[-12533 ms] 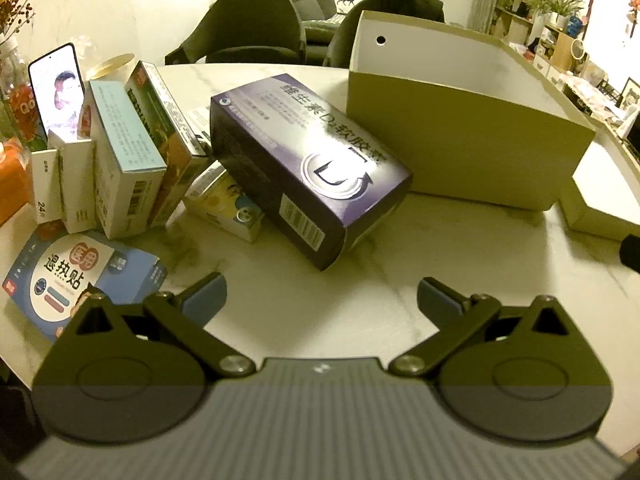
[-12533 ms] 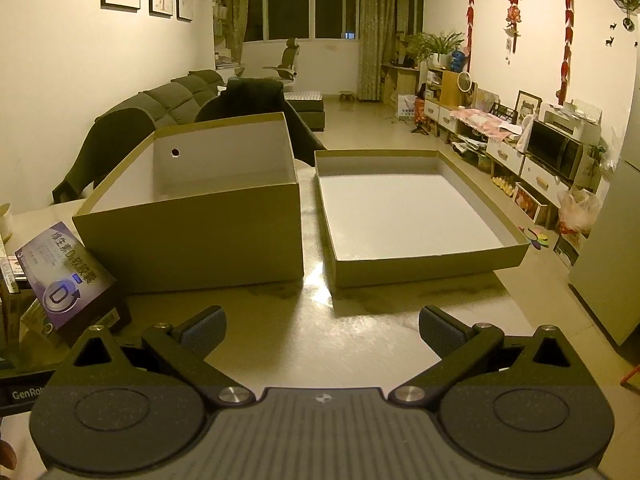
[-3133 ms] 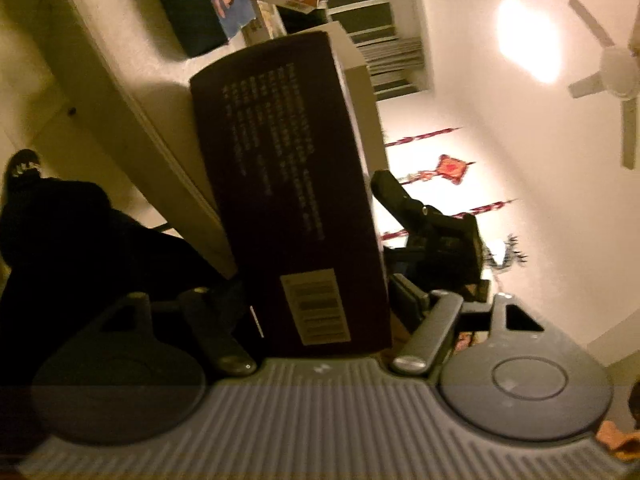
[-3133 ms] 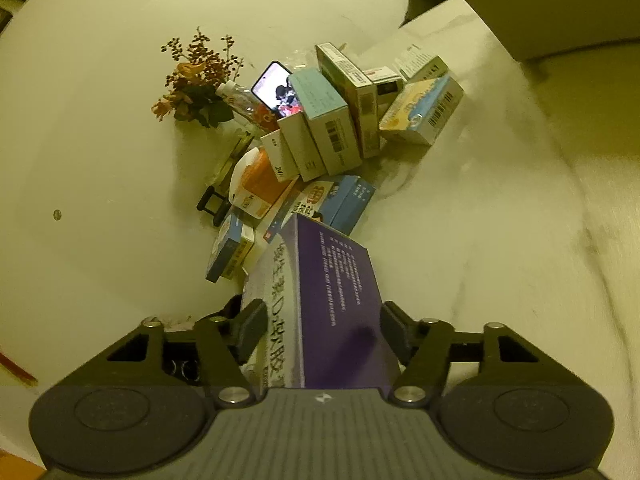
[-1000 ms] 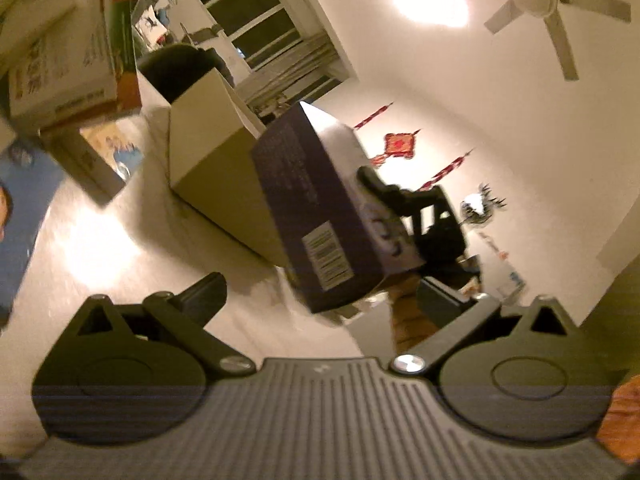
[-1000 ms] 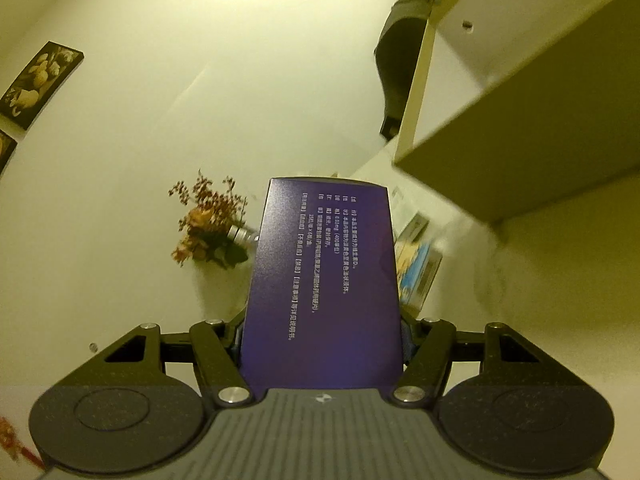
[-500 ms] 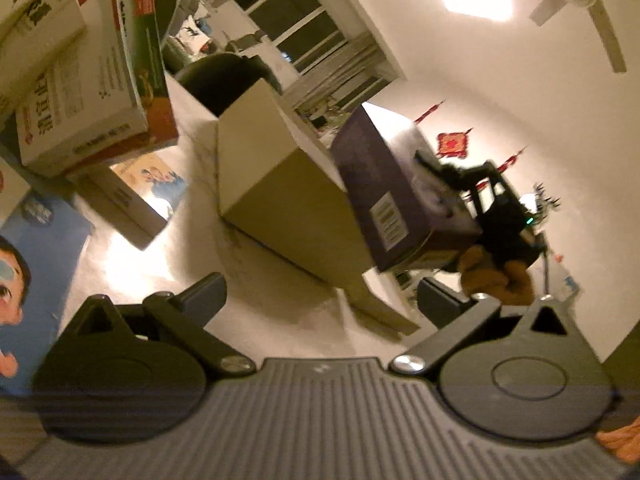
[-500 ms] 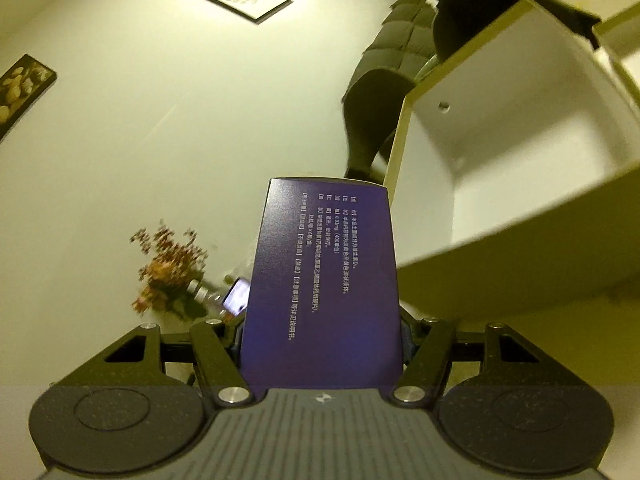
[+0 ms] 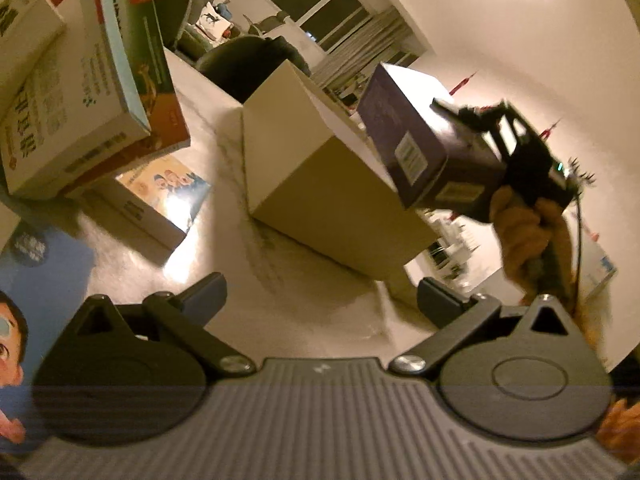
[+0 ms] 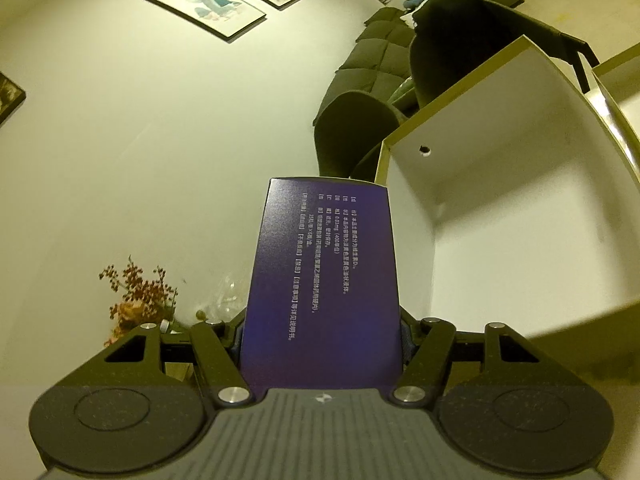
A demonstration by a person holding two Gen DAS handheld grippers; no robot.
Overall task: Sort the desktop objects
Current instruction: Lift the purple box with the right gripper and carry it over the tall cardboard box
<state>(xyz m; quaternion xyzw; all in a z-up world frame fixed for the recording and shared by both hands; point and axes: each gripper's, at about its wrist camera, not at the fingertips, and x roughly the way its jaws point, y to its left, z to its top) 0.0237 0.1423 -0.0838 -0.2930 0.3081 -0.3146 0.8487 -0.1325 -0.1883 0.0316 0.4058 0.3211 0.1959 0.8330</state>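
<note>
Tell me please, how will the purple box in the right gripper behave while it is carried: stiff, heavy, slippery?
The purple box probably stays stiff: its faces look flat between the right gripper's fingers. It seems light, since it sticks far out without sagging. Its smooth card may slip or pivot, being gripped only near one end.

Framed pictures [image 10: 204,6] hang at eleven o'clock on the wall, a dark sofa [image 10: 372,60] sits at one, dried flowers [image 10: 140,296] at eight.

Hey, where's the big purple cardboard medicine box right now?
The purple cardboard medicine box is clamped in the right gripper, held in the air beside the open tan cardboard storage box, about level with its rim.
</note>
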